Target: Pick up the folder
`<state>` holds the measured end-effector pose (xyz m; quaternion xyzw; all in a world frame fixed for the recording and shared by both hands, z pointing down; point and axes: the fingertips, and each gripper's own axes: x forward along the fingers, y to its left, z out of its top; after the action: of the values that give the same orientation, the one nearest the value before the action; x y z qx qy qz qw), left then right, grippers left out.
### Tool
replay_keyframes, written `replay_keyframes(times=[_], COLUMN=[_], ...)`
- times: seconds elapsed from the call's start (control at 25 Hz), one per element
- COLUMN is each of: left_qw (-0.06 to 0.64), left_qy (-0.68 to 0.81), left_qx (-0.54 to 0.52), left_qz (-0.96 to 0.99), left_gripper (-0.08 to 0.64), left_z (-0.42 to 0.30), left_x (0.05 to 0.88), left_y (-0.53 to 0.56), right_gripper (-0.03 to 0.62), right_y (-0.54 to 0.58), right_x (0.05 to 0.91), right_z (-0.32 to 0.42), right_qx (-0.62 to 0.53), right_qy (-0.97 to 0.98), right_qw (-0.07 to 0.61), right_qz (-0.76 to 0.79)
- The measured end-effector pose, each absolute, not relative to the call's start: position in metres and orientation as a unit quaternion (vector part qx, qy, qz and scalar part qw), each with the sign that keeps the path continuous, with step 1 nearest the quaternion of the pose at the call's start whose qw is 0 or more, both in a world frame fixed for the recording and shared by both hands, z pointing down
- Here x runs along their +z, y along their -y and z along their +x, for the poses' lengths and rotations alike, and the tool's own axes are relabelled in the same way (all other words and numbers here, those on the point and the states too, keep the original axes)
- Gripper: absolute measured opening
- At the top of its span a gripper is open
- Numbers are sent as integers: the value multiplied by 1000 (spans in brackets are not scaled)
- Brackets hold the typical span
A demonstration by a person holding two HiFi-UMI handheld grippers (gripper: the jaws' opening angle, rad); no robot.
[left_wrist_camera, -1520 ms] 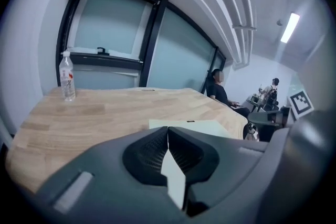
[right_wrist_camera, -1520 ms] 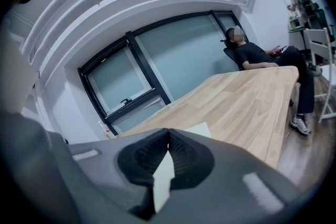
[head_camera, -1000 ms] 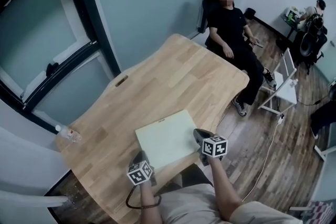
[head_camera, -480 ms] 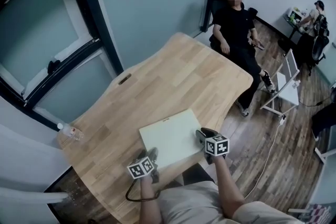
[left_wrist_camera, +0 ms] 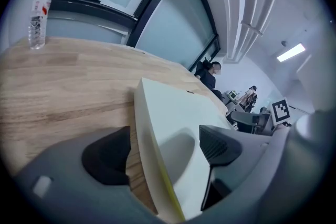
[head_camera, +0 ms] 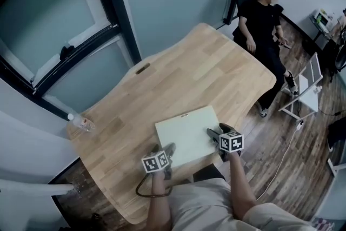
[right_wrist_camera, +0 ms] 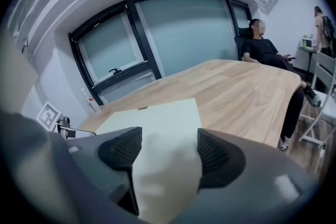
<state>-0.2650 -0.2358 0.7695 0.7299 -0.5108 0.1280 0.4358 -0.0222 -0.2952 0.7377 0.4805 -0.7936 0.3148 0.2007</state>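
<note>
Folder [head_camera: 186,135], pale cream, one: lies on the wooden desk [head_camera: 178,73] by its near edge, with a water bottle [head_camera: 81,123] well apart to the folder's left. Left tongs [head_camera: 168,150]: at the folder's near left corner, jaws opening, folder edge between them, pads released. Right tongs [head_camera: 215,135]: at the folder's right side, jaws opening, folder between them, ungripped.

Light wooden desk [head_camera: 205,62], wavy-edged, with a small dark slot [head_camera: 142,68] near the far side. Lying flat by the near edge, a pale folder [head_camera: 186,132]. Upright at the left corner, well apart, a clear water bottle [head_camera: 81,123].
</note>
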Motion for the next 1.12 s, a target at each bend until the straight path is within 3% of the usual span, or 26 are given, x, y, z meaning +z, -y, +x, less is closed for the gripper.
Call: replay_keyframes(times=[0.28, 0.72, 0.96, 1.04, 1.12], left_qw=[448, 425, 454, 457, 459], left_qy=[491, 501, 504, 506, 505], left_qx=[135, 162, 132, 134, 135], left_qz=[735, 737, 722, 719, 719], left_gripper=[394, 394, 393, 393, 393], left_z=[-260, -268, -276, -279, -281], left_x=[777, 777, 783, 785, 786], left_y=[240, 253, 251, 249, 248], right_gripper=[350, 353, 355, 404, 408], right_y=[310, 298, 295, 295, 292], right_x=[749, 775, 779, 783, 787], right_z=[-1, -32, -37, -37, -41], right_qx=[309, 395, 369, 376, 400], right_qy=[775, 773, 783, 778, 777], right_qw=[259, 236, 244, 243, 232], right_qz=[487, 437, 438, 441, 428])
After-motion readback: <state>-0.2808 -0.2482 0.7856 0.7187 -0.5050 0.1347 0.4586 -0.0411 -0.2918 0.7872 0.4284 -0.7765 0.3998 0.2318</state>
